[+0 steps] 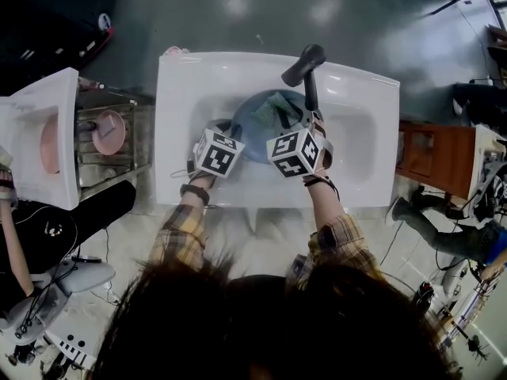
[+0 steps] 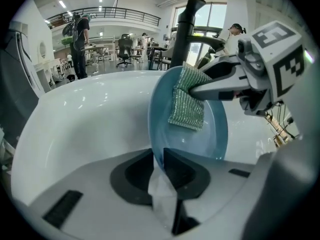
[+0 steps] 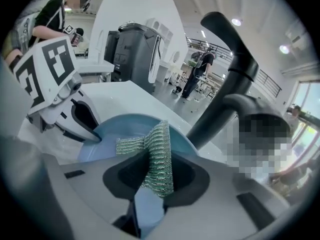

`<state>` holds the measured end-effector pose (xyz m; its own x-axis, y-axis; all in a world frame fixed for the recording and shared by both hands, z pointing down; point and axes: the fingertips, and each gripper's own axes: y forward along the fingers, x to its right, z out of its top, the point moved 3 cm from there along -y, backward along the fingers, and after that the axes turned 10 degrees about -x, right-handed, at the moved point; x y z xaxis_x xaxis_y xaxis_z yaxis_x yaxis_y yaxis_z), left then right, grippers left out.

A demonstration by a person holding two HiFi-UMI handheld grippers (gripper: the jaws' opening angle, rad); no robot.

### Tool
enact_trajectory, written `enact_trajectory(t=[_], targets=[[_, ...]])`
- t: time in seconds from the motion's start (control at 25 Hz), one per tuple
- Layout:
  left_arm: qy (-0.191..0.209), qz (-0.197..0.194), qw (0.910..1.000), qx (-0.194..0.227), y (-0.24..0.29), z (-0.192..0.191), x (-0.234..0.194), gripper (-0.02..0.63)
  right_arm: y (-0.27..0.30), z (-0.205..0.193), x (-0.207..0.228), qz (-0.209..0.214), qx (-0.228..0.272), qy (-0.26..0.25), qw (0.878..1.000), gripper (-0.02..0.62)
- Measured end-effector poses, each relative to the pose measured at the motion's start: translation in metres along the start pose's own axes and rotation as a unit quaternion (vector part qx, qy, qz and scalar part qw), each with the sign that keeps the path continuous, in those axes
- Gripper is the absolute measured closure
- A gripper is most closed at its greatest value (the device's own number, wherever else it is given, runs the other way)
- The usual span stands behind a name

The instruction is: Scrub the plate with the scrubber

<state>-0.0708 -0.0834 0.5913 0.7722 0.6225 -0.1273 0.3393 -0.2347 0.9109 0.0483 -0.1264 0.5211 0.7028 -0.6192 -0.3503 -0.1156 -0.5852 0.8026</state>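
- The plate (image 2: 210,134) is held on edge, tilted, inside the sink (image 2: 85,119). Its lower rim is pinched between the nearly closed jaws of the left gripper (image 2: 161,159). With so narrow a bite on a smooth rim, the plate could be levered out and dropped into the basin if it is pushed hard.
- The scrubber (image 2: 187,106) is clamped between the closed jaws of the right gripper (image 3: 152,171) and laid against the upper part of the plate's face. Being a thin, floppy mesh, folded over in the grip, it could be bunched up or pulled loose on a long stroke. The hard jaw tips would then be dragged across the plate instead.
- Pressure applied high on the face, well away from the pinched rim, would likely be turned into twist about the left grip, and the plate could be swung away from the scrubber.
- The faucet (image 1: 305,66) stands close behind the plate's top edge and could be struck by the right gripper or the plate on an upward stroke.
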Motion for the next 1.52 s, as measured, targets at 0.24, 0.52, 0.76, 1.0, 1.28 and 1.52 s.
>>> enact_trajectory(t=[0.24,0.52,0.76,1.0,1.28,1.52], targets=[[-0.013,0.011,0.9999,-0.001,-0.001,0.000,-0.002,0.548,-0.009,0.003,-0.011,0.038,0.009,0.032,0.999,0.485],[-0.031,0.024,0.9991,0.013,-0.011,0.004,-0.007,0.504,-0.023,0.004,-0.019,0.071,0.022,0.054,0.996,0.486],[-0.046,0.039,0.9978,0.025,-0.023,0.009,-0.005,0.489,-0.037,0.010,-0.019,0.099,0.039,0.066,0.992,0.489],[-0.061,0.060,0.9945,0.061,-0.046,0.017,0.002,0.489,-0.061,0.020,-0.014,0.146,0.066,0.085,0.983,0.491],[-0.068,0.078,0.9881,0.114,-0.097,0.045,0.013,0.489,-0.110,0.036,0.012,0.173,0.117,0.127,0.970,0.491],[-0.042,0.089,0.9794,0.176,-0.138,0.082,0.027,0.491,-0.149,0.061,0.041,0.186,0.177,0.146,0.955,0.491]])
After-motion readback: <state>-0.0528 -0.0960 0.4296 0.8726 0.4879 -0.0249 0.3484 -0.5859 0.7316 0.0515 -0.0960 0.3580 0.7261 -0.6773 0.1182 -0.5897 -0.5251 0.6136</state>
